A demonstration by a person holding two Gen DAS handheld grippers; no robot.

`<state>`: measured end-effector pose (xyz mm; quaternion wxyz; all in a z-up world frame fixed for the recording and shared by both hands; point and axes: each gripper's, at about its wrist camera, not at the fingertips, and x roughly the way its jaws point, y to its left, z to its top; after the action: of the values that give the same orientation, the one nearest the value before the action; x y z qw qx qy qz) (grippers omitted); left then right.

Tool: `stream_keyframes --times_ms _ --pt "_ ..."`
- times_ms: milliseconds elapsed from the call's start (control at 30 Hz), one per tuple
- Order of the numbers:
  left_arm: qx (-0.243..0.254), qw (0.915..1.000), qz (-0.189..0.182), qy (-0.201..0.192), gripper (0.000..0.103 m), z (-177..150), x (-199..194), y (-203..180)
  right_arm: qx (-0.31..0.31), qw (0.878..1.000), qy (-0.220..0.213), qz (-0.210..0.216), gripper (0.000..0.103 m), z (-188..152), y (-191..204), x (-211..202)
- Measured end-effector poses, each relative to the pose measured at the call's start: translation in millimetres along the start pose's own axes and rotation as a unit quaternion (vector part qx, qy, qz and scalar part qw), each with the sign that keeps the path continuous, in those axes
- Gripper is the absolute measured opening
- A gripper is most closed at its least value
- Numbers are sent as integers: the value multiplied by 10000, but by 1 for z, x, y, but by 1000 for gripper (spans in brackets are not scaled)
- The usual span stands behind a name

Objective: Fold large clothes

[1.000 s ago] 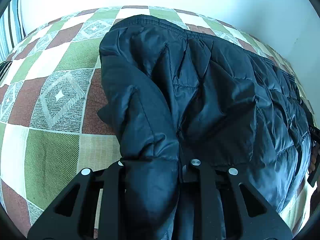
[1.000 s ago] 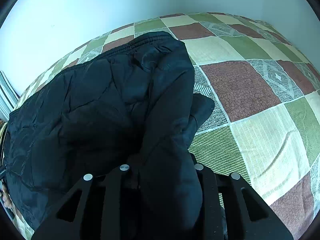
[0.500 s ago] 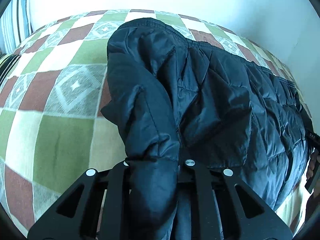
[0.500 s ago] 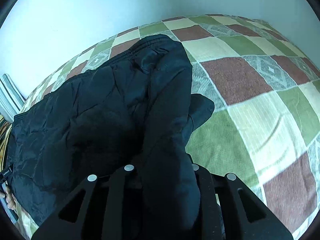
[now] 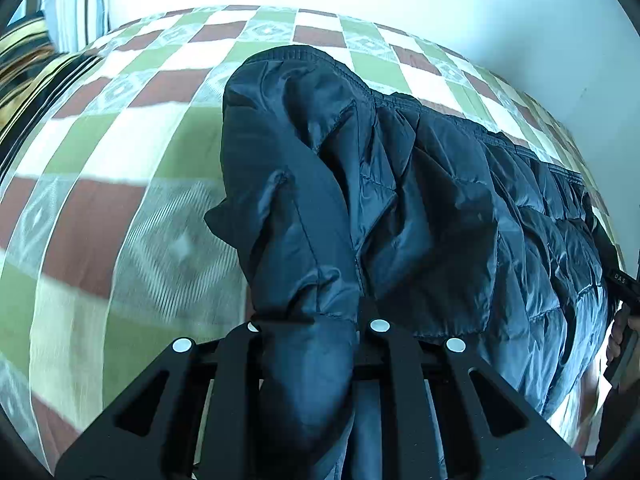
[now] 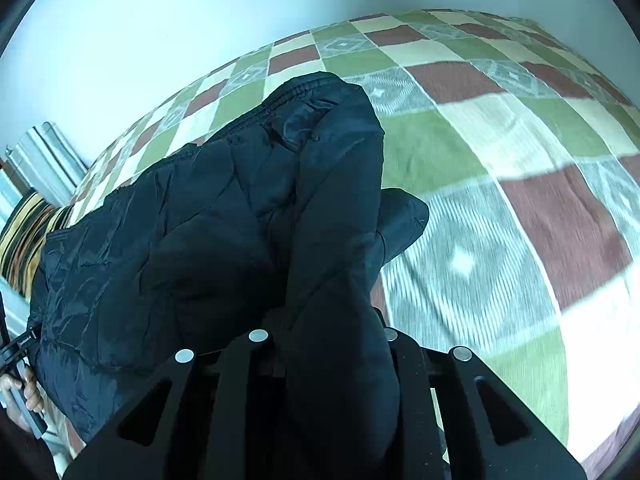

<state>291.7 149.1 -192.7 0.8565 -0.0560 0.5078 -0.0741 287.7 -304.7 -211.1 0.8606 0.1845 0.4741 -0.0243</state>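
Glossy quilted black jacket (image 5: pixel 420 208) bunches over checked bedspread (image 5: pixel 132 148).

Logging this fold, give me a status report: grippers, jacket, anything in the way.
Left hand-held gripper shut on the dark puffer jacket. Right hand-held gripper shut on it too. Jacket bunched and draped over the checked bedspread. Nothing blocking.

Jacket (image 5: pixel 400 208) fabric hides both claws' fingertips; the bedspread (image 6: pixel 500 240) is motion-blurred.
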Motion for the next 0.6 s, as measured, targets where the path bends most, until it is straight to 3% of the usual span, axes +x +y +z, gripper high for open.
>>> stream_keyframes --times_ms 233,467,600 --pt "-80 10000 -40 40 16 -27 -20 14 -46 10000 32 42 19 -34 8 -15" --pt "-98 9997 221 16 16 -27 -29 31 -247 9996 69 105 19 -39 34 -7" --pt "-318 9995 28 76 16 -28 -25 46 -502 9987 -3 -67 27 -36 42 -8"
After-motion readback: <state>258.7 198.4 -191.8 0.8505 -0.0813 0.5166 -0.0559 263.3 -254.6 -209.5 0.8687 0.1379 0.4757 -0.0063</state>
